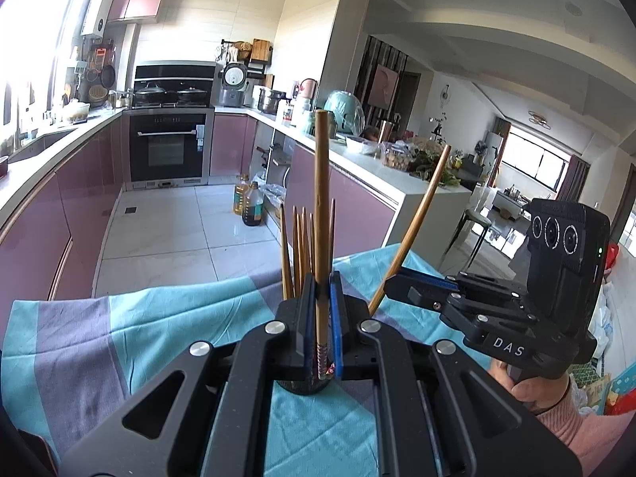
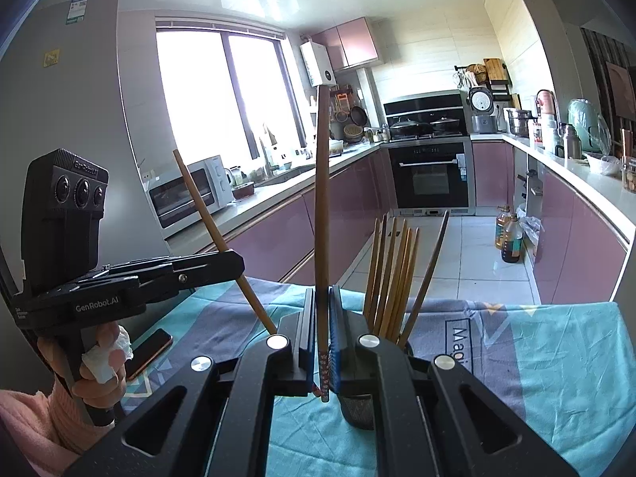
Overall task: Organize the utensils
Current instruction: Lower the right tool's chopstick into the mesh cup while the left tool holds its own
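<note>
In the left wrist view my left gripper point(image 1: 322, 292) is shut on one wooden chopstick point(image 1: 321, 214), which stands nearly upright with its patterned end down. Right behind it, several chopsticks point(image 1: 299, 246) stand in a dark mesh holder point(image 1: 302, 388) on the table. To the right, my right gripper point(image 1: 391, 282) is shut on a second chopstick point(image 1: 415, 218) that leans right. The right wrist view shows that gripper point(image 2: 322, 298) pinching its upright chopstick point(image 2: 322, 198). The holder point(image 2: 357, 409) with its chopsticks point(image 2: 393, 274) stands just right of it. My left gripper point(image 2: 238, 264) holds its slanted chopstick point(image 2: 210, 218).
A teal and purple cloth point(image 1: 139, 318) covers the table. A phone point(image 2: 149, 351) lies on it near the person's left hand point(image 2: 99, 373). Beyond the table's far edge lies tiled kitchen floor with oil bottles point(image 1: 248, 202), lined by pink cabinets.
</note>
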The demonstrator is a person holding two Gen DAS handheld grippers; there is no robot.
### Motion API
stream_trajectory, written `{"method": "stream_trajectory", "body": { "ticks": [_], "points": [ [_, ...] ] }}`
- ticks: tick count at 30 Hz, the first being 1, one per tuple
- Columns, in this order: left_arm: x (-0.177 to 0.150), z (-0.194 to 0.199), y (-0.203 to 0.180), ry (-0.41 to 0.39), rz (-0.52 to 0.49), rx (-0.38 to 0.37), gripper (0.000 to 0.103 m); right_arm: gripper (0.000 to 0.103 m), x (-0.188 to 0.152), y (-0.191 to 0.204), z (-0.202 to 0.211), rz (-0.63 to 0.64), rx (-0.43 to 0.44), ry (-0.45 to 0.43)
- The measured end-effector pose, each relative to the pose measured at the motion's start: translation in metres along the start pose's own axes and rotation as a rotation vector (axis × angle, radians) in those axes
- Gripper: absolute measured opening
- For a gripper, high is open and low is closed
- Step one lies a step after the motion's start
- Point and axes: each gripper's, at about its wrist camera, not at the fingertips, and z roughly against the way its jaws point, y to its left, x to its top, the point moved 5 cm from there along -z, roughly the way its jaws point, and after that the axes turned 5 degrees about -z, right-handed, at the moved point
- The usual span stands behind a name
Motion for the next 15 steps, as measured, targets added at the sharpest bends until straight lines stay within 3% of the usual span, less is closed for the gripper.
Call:
{"method": "stream_trajectory", "body": {
  "ticks": [15],
  "points": [
    [0.013, -0.007, -0.002, -0.020, -0.011, 0.016, 0.007, 0.006, 0.010, -0.007, -0.009, -0.016, -0.021, -0.015]
  ]
}}
